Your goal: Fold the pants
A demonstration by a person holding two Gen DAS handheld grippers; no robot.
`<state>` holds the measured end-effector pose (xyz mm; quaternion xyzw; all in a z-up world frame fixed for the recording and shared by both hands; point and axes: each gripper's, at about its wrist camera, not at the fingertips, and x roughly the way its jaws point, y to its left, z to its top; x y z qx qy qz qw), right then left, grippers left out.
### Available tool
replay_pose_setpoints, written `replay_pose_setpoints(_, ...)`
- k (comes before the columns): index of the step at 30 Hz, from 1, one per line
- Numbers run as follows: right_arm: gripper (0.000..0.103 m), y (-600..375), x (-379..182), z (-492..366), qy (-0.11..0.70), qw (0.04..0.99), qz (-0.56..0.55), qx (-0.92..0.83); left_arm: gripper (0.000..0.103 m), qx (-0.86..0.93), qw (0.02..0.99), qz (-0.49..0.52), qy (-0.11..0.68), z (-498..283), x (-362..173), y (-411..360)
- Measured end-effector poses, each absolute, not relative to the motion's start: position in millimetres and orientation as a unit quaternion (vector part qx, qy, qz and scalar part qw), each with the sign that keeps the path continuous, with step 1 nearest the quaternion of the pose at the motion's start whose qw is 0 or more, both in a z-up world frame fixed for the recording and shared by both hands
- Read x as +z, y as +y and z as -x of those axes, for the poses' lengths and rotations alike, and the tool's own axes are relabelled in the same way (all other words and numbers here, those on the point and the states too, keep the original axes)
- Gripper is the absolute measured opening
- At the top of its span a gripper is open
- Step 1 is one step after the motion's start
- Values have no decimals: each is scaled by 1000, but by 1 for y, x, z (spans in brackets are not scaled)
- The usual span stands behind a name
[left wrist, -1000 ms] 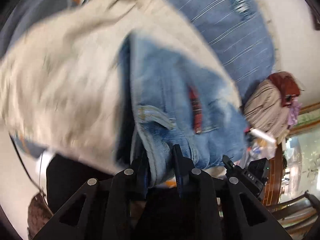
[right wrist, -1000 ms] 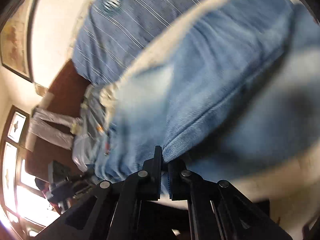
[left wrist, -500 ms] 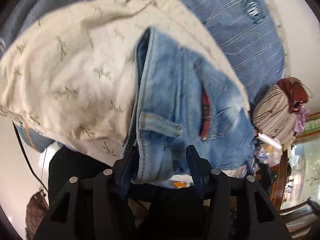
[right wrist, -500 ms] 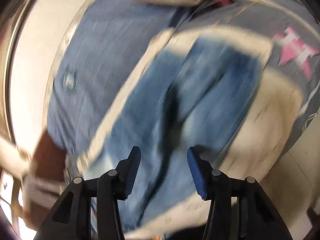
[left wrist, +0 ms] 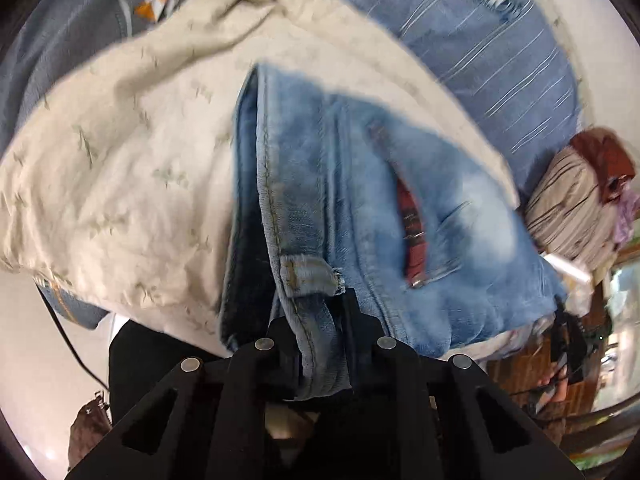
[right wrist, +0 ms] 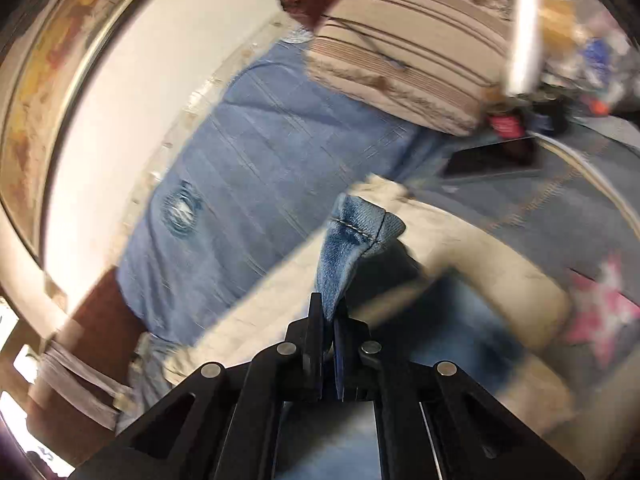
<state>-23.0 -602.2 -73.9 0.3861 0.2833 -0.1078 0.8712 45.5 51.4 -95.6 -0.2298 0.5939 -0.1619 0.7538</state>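
Faded light-blue denim pants [left wrist: 360, 208] lie spread ahead of the left hand-held gripper [left wrist: 320, 320], on a cream quilted blanket with a small leaf print [left wrist: 120, 168] that covers the bed. That gripper's 2 black fingers [left wrist: 352, 312] are closed on the stitched waistband edge beside a belt loop, with a fold of denim bunched between them and running back toward the camera. A red patterned strip [left wrist: 412, 224] shows at a pocket opening to the right of the grip. Farther ahead and to the right lies a blue pillow with thin white stripes [left wrist: 480, 40], and at the far right a beige striped bundle [left wrist: 568, 208]. The right hand-held gripper [right wrist: 328, 320] has its 2 fingers pressed almost together on a hemmed corner of the same denim [right wrist: 352, 232], which stands up just ahead of the tips. Beyond it sits the blue pillow [right wrist: 260, 152], with a framed picture [right wrist: 52, 80] on the wall to the left.
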Motion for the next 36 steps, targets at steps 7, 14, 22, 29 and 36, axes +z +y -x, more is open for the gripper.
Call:
replay_pose_setpoints(7,16,-609,-152,68,338,806,-458,-160,18,-165,730,219,626,-46,-108,50)
replay_pose_setpoints(14,38,-607,-81,86,283,851,-387,-215,26,-239,749,184,590,-37,-66,74)
replay_pose_setpoints(22,59,-466,-55,-78,393,878,-266,53,42,-177,775,262,548,-84,-50,99)
replay_pose_setpoints(29,62,-316,-83,-198,505,844,-57,169,46,-190,707,337,592,-120,-99,92)
replay_pose_setpoints(36,7,-249,-117,-205,547,797,169,190,11,-228,693,339,594,-138,-115,74)
